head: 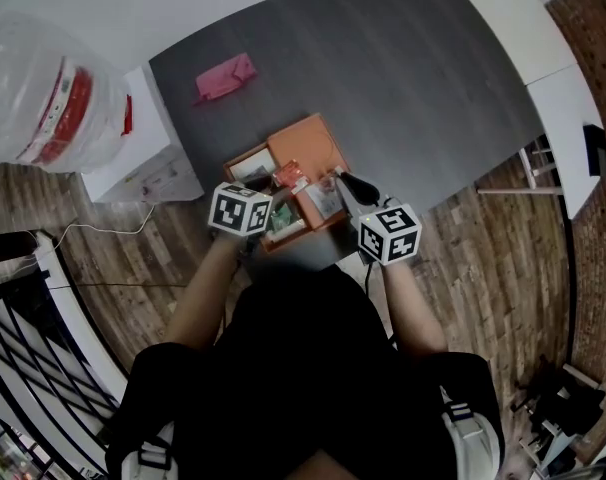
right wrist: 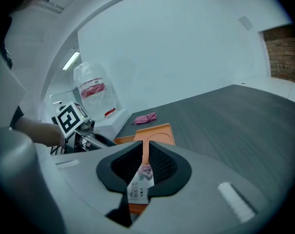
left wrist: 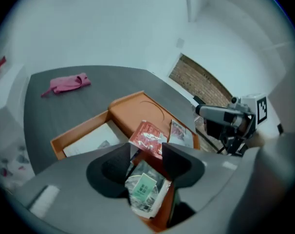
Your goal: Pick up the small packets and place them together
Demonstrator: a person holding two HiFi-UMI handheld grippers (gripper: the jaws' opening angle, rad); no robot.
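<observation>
The left gripper (left wrist: pixel 146 151) is released, its jaws apart above a green-labelled packet (left wrist: pixel 146 191). That packet seems to lie loose in the orange tray (left wrist: pixel 138 106), just beside a red packet (left wrist: pixel 148 136). I judge this to be the gathering spot. The right gripper (right wrist: pixel 143 152) is clenched on a white packet (right wrist: pixel 141 185), held over the tray on the tabletop (right wrist: pixel 225 116), ready to join them.

Red packet (left wrist: pixel 148 138), green-labelled packet (left wrist: pixel 145 191) and pink-printed white packet (right wrist: pixel 140 182) sit close together in the orange tray (left wrist: pixel 138 106)
</observation>
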